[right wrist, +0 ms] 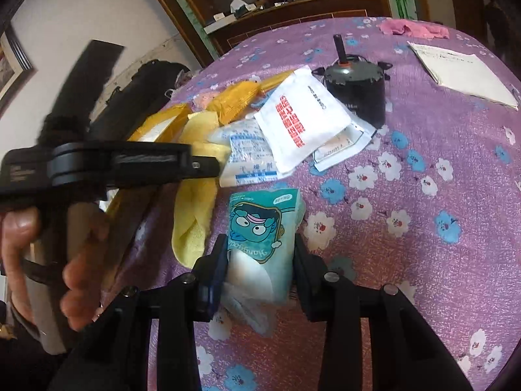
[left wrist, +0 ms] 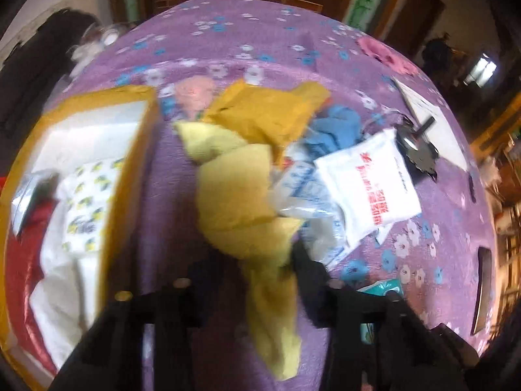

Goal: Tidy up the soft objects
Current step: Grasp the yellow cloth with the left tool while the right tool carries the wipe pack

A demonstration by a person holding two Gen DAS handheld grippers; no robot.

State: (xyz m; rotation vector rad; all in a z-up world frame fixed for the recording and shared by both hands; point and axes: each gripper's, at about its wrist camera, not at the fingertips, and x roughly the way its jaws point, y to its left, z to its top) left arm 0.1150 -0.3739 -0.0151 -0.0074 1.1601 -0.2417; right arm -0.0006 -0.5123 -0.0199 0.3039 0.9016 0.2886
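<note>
Right hand-held gripper (right wrist: 259, 260): jaws drawn in on either side of a teal tissue pack (right wrist: 260, 228) with a cartoon face, and the pads appear to press its lower half. The pack lies on the purple flowered surface (right wrist: 423, 260), nearest of all the items. It looks light and squashy, with a slick plastic wrap; the grip across its width seems sound, but hard squeezing would likely buckle it or let it slide out.

Left hand-held gripper (left wrist: 260, 264): jaws half closed on a pale yellow cloth (left wrist: 241, 202), which runs down between the fingers. The picture is blurred, so firm contact is judged, not certain. The cloth is limp and will trail, so it could drag neighbours along.

Beside that cloth, to the left, stands an orange-rimmed box (left wrist: 130, 169) already holding a white patterned pack and something red; it is the probable destination.

Further out lies a heap: clear plastic packets (left wrist: 306, 192), a white bag with red print (left wrist: 368, 189), a blue cloth (left wrist: 338, 127) and a darker yellow cloth (left wrist: 267, 110). These overlap, and lifting one may disturb the rest.

Beyond stand a dark cylindrical motor (right wrist: 356, 88), hard and not for sorting, a sheet of paper (right wrist: 462, 71) and a pink cloth (right wrist: 413, 29).
</note>
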